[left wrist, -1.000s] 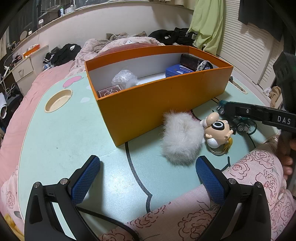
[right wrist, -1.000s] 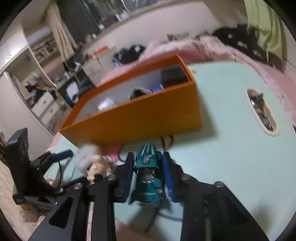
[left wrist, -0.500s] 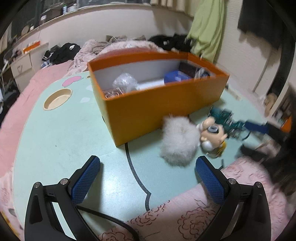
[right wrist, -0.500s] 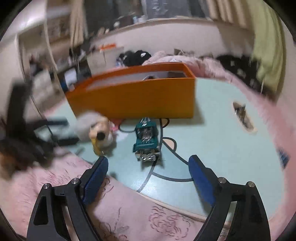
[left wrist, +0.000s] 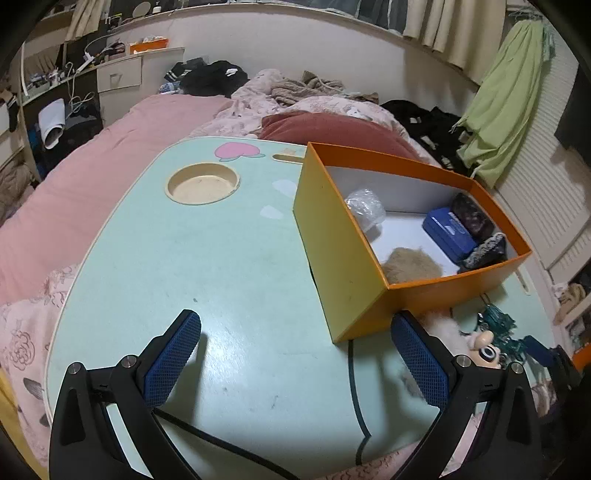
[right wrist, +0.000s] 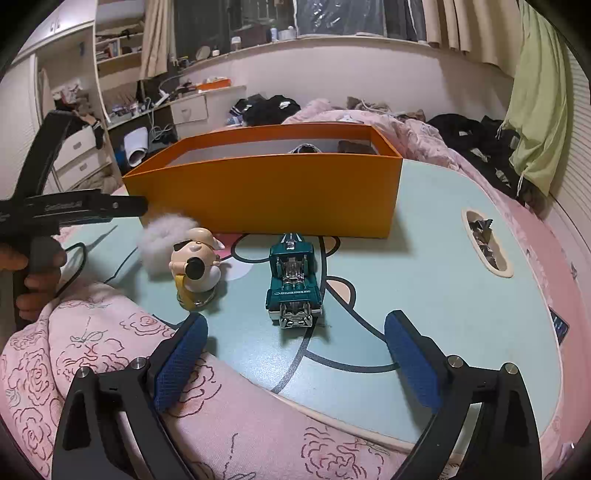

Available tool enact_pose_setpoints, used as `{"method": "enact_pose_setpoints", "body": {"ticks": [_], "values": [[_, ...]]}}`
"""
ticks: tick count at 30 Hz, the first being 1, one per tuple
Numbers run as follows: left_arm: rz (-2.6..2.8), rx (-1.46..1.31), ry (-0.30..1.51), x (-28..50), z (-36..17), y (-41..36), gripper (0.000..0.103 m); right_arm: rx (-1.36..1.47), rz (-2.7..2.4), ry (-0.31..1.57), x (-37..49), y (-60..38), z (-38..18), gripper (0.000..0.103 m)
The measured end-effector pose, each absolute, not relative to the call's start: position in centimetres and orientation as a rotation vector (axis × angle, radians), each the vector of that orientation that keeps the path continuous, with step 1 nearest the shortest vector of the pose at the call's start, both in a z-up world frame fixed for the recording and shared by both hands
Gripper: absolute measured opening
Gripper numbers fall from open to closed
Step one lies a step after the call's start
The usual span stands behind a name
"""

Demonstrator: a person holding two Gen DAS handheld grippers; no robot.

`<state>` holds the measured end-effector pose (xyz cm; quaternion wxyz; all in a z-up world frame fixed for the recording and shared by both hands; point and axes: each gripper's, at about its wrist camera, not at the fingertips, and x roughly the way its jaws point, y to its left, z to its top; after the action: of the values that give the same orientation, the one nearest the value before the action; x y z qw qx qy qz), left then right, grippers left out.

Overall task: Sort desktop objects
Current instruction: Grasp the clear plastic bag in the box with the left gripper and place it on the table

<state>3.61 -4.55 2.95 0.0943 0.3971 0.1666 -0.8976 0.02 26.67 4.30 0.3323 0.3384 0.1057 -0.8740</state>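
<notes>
My bedroom at home. Working on mint lap table (left wrist: 184, 258) set over bed; pink quilt (left wrist: 74, 177) spread below it, rose-print blanket (right wrist: 92, 350) over my lap. Clothes heaped on bed (left wrist: 218, 75), green garment (left wrist: 509, 96) hanging by louvred doors. White drawers (right wrist: 190, 109) against wall, cluttered shelves (right wrist: 118, 48) in corner, bottles on ledge under curtained window (right wrist: 332, 16). Orange box (right wrist: 280, 192) of odds and ends on table.
</notes>
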Motion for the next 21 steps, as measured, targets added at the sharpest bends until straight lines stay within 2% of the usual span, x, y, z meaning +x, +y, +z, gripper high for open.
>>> {"method": "enact_pose_setpoints", "body": {"ticks": [21], "values": [[-2.649,1.104,0.365,1.9,5.0,-4.7,0.100,0.882,-2.286,0.274,0.4,26.6,4.3,0.097]]}}
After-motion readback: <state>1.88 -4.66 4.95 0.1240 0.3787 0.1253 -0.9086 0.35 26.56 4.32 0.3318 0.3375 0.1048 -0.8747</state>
